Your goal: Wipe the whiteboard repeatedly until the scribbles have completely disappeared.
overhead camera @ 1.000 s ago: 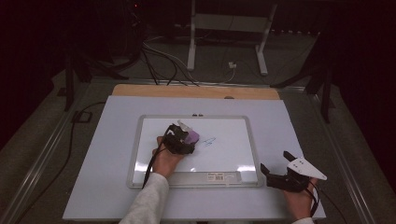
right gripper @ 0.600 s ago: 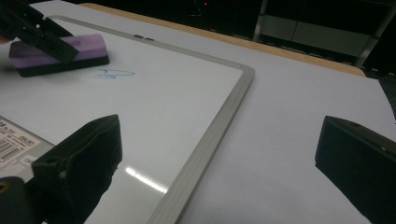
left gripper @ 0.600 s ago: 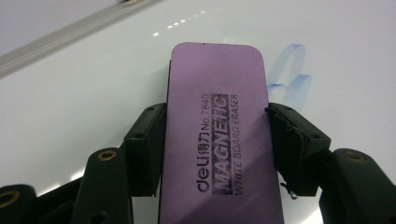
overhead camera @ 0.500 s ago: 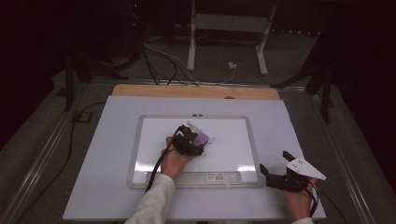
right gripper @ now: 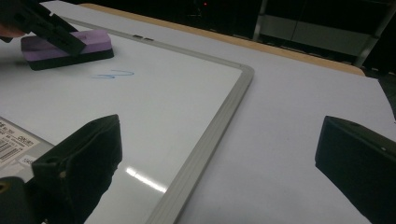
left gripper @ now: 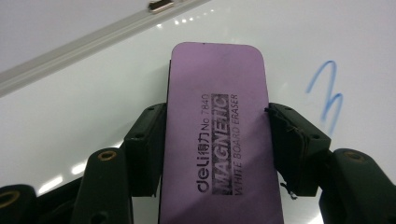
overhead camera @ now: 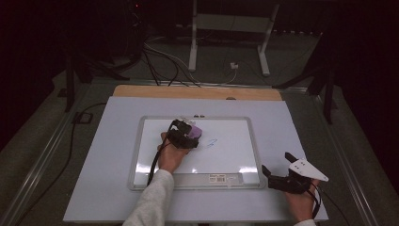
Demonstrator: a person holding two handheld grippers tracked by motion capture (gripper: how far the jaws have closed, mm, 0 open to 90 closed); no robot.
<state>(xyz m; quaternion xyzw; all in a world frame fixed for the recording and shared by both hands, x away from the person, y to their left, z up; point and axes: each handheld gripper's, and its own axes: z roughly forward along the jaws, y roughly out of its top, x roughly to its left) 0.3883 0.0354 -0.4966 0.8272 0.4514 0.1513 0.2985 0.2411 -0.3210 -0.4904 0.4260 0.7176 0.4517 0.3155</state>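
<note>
Since the earlier high-view frames, the left tongs (overhead camera: 194,133) and the purple eraser (overhead camera: 193,132) have been shifted a little to the right and toward the person across the whiteboard (overhead camera: 235,155), while the right tongs (overhead camera: 277,165) have been kept in place. In the high view, the eraser is seen clamped in the left tongs on the upper middle of the board, just left of a small blue mark (overhead camera: 212,143); the right tongs are held above the white worktop (overhead camera: 103,141) near the board's lower right corner, well apart from the eraser. In the left gripper view, the left tongs (left gripper: 217,140) are closed partway on the eraser (left gripper: 219,107), with both pads pressed against its long sides; the eraser's printed purple back is turned toward the camera and its far end is laid on the board surface (left gripper: 93,107). The blue mark (left gripper: 327,98) is found just beside the eraser. In the right gripper view, the right tongs (right gripper: 215,154) are spread wide with nothing between them. The board's grey frame (right gripper: 219,121) is seen between the jaws, and the eraser (right gripper: 70,46) is seen farther off on the board, beside the blue mark (right gripper: 112,73).
</note>
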